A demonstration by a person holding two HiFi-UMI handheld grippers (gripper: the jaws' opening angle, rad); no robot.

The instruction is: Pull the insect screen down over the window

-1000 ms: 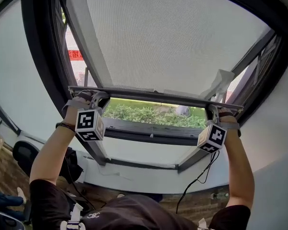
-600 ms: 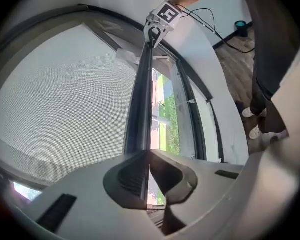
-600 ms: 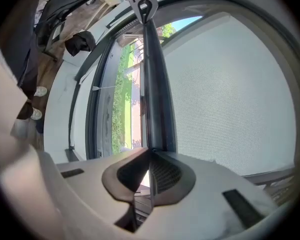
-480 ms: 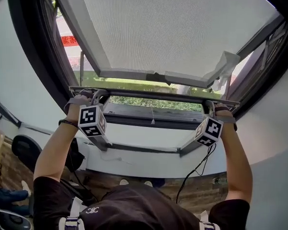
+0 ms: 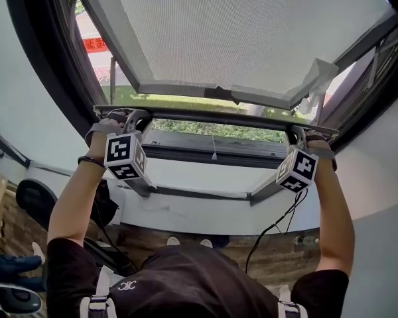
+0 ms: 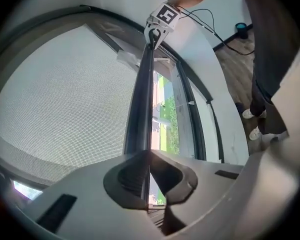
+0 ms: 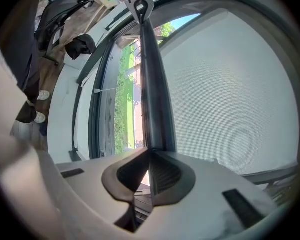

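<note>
L gripper (image 5: 135, 116) & R gripper (image 5: 296, 134) each clamped tight on opposite ends of pull bar (image 5: 212, 118) under insect screen (image 5: 239, 38), bar near lower window frame (image 5: 186, 152).

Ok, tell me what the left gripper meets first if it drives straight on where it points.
The screen's pull bar: the left gripper is shut on it. Past that, probably the open gap and the greenery outside, though depth is hard to judge.
</note>
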